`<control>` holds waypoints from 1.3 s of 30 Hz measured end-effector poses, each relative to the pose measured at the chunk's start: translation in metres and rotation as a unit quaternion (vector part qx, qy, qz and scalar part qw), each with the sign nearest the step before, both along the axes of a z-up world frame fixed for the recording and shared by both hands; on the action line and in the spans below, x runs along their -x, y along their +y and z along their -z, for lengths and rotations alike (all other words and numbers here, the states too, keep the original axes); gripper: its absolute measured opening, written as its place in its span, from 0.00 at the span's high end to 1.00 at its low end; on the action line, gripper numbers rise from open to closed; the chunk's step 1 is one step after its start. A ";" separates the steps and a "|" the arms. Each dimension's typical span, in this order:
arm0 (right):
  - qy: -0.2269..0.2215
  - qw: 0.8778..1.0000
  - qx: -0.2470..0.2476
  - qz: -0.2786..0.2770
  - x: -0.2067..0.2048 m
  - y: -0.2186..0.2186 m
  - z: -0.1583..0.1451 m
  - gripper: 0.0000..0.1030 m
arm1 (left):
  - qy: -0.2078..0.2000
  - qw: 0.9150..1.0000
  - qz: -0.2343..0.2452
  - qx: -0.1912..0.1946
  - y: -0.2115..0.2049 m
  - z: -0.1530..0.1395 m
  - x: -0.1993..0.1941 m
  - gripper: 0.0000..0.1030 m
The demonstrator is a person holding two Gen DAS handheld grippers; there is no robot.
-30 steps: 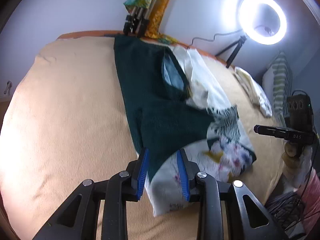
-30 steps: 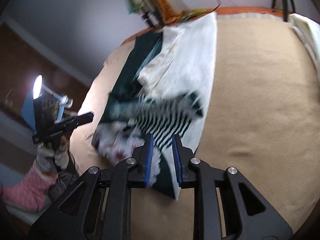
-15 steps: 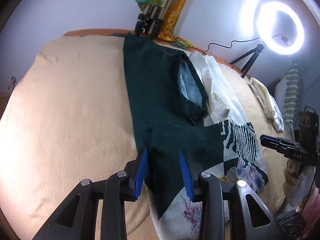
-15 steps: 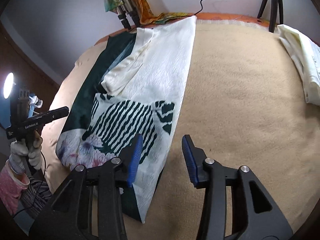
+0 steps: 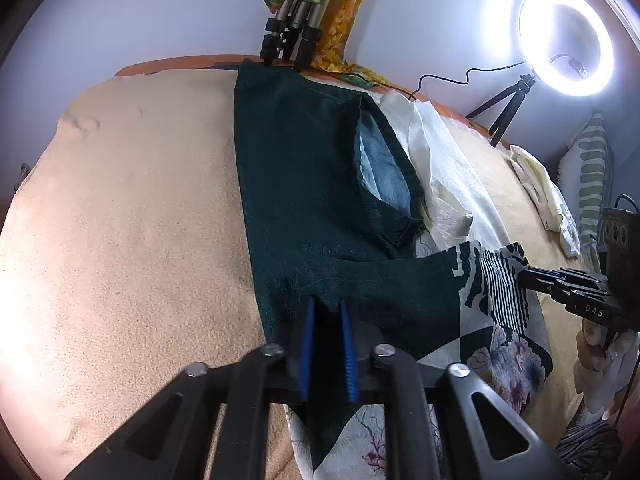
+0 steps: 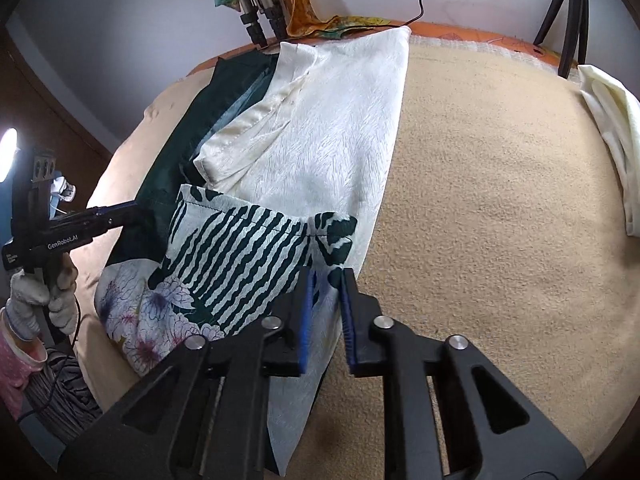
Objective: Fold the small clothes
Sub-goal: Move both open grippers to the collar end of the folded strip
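Note:
A small garment lies lengthwise on the beige blanket (image 5: 120,240). Its one half is dark green (image 5: 304,184) and its other half cream (image 6: 336,120). Its striped and floral hem (image 6: 240,256) is folded up over the body. My left gripper (image 5: 325,302) is shut, pinching the dark green cloth at the near fold. My right gripper (image 6: 326,272) is closing on the cream edge beside the stripes, with cloth pressed between its pads. Each gripper shows in the other's view, the right one (image 5: 568,288) and the left one (image 6: 80,224).
A cream cloth (image 6: 608,128) lies at the blanket's far right. Tripod legs (image 5: 288,40) and a ring light (image 5: 566,40) stand behind the far edge. A striped pillow (image 5: 592,168) is at the right. A gloved hand (image 6: 36,300) holds the left gripper.
Both grippers opened and let the hem settle flat on the garment, then sank a little and closed on the cloth at the near fold.

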State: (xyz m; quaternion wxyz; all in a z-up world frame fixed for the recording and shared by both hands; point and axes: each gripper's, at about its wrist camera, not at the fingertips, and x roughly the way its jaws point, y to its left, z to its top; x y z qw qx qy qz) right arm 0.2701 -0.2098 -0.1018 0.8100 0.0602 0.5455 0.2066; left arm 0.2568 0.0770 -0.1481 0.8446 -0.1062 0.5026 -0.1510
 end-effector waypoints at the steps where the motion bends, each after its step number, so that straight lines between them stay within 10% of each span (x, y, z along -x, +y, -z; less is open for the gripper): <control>1: -0.004 1.000 0.004 -0.001 0.001 0.001 0.000 0.93 | -0.002 1.000 -0.002 0.000 0.000 0.000 0.001 1.00; 15: -0.035 0.994 0.100 0.004 0.001 0.006 -0.001 0.97 | -0.027 0.999 -0.028 -0.036 0.009 -0.009 0.005 0.84; 22: -0.053 0.998 0.019 0.036 -0.011 -0.032 -0.032 0.59 | -0.056 0.998 -0.036 -0.021 0.027 -0.041 -0.016 0.69; 39: -0.034 0.995 -0.083 0.048 -0.134 -0.048 -0.042 0.59 | -0.019 0.996 -0.082 -0.003 0.057 -0.035 -0.151 0.56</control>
